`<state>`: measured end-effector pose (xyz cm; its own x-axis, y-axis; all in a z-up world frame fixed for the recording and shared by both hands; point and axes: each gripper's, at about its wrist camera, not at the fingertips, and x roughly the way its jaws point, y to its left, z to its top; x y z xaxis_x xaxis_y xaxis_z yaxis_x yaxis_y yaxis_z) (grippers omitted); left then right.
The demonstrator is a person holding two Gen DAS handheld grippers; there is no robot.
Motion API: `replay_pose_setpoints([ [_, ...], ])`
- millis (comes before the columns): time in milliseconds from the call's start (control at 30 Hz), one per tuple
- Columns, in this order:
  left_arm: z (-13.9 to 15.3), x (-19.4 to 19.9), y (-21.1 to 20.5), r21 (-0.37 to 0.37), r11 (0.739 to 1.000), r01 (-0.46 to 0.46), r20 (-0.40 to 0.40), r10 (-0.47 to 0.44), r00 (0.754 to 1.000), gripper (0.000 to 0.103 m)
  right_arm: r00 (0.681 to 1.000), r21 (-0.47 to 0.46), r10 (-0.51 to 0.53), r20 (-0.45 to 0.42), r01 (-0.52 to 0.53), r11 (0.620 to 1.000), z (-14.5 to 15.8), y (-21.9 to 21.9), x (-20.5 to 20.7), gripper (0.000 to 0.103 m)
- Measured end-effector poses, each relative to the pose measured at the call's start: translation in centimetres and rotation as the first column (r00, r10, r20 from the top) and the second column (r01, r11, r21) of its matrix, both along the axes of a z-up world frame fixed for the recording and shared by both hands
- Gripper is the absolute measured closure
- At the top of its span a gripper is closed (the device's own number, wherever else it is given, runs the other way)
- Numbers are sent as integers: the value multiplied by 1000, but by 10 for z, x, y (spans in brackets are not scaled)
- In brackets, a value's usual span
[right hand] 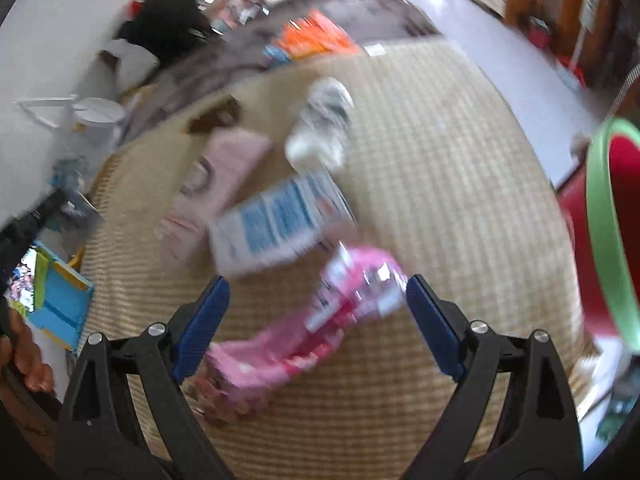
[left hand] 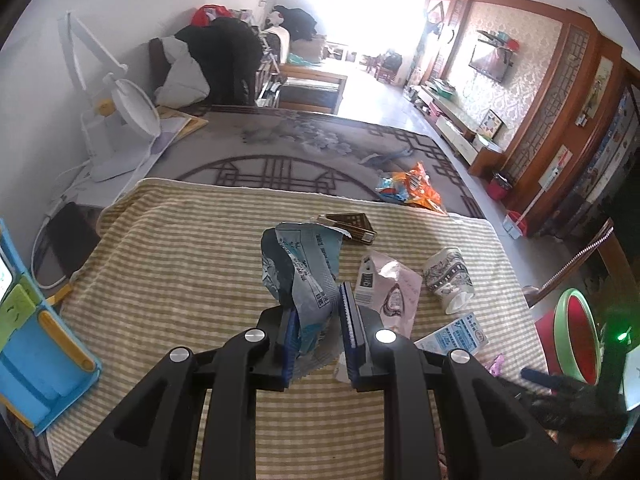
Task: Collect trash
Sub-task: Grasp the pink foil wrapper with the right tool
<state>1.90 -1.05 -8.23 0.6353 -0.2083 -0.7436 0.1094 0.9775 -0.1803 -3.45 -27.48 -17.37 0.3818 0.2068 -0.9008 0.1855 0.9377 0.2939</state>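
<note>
My left gripper (left hand: 320, 312) is shut on a crumpled blue-grey wrapper (left hand: 304, 268) and holds it over the striped cloth (left hand: 180, 248). To its right lie a pale pink packet (left hand: 394, 292), a crushed paper cup (left hand: 448, 280) and a blue-and-white sachet (left hand: 456, 336). My right gripper (right hand: 316, 300) is open, its jaws wide apart around a pink wrapper (right hand: 320, 320) lying on the cloth (right hand: 440, 200). Beyond it are the blue-and-white sachet (right hand: 276, 220), the pink packet (right hand: 224, 176) and the cup (right hand: 324, 124). The right wrist view is blurred.
A red bin with a green rim (left hand: 576, 332) stands off the table's right edge, also in the right wrist view (right hand: 608, 220). An orange snack bag (left hand: 412, 188) and a dark box (left hand: 352, 228) lie farther back. A white fan (left hand: 120, 128) stands back left, a blue toy (left hand: 36, 344) at left.
</note>
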Motion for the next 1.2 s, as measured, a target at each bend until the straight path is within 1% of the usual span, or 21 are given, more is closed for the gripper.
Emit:
replay_pose_setpoints([
  [33, -1, 1, -3, 0, 1000, 8, -2, -8, 1000, 86, 1000, 5, 2, -18, -1, 1000, -6, 2, 0, 15],
  [133, -3, 4, -12, -2, 999, 35, -8, -35, 999, 86, 999, 27, 34, -25, -34, 999, -12, 12, 2, 15],
  [167, -2, 3, -15, -1, 999, 45, -7, -45, 999, 86, 998, 9, 58, -29, -58, 998, -15, 18, 4, 16],
  [200, -2, 2, -17, 1, 999, 50, -5, -50, 999, 86, 996, -14, 76, -36, -76, 997, -18, 23, 6, 23],
  [233, -1, 2, -18, 3, 998, 56, -3, -56, 998, 86, 995, -36, 89, -45, -90, 995, -22, 27, 8, 38],
  [267, 0, 1, -18, 5, 998, 59, 0, -59, 998, 86, 995, -43, 91, -50, -93, 995, -24, 29, 9, 47],
  [300, 0, 0, -17, 7, 998, 59, 1, -59, 998, 86, 995, -33, 90, -53, -91, 995, -25, 28, 9, 64],
  [333, 1, -1, -16, 8, 998, 55, 2, -55, 998, 86, 995, -16, 86, -51, -87, 996, -25, 27, 9, 76],
  [400, 0, -3, -12, 8, 999, 43, -2, -43, 999, 86, 997, 0, 73, -21, -73, 997, -20, 23, 8, 81],
  [500, -3, -2, -7, 6, 1000, 27, -17, -27, 999, 86, 995, -12, 78, 60, -78, 997, -2, 16, 7, 85],
  [600, -6, -1, -5, 1, 1000, 20, -27, -20, 999, 86, 988, -25, 95, 125, -93, 995, 16, 13, 9, 85],
  [700, -6, -2, -8, 3, 1000, 28, -26, -28, 999, 86, 979, -50, 112, 170, -105, 993, 32, 13, 11, 85],
  [800, -8, -1, -13, 7, 999, 41, -30, -41, 999, 86, 975, -46, 115, 188, -108, 993, 39, 11, 12, 85],
  [933, -11, -1, -16, 9, 999, 50, -39, -49, 998, 86, 975, -38, 116, 188, -111, 993, 38, 10, 10, 85],
  [1200, -7, -1, -21, 20, 998, 63, -27, -62, 998, 87, 970, -37, 119, 214, -114, 993, 45, 7, 4, 85],
])
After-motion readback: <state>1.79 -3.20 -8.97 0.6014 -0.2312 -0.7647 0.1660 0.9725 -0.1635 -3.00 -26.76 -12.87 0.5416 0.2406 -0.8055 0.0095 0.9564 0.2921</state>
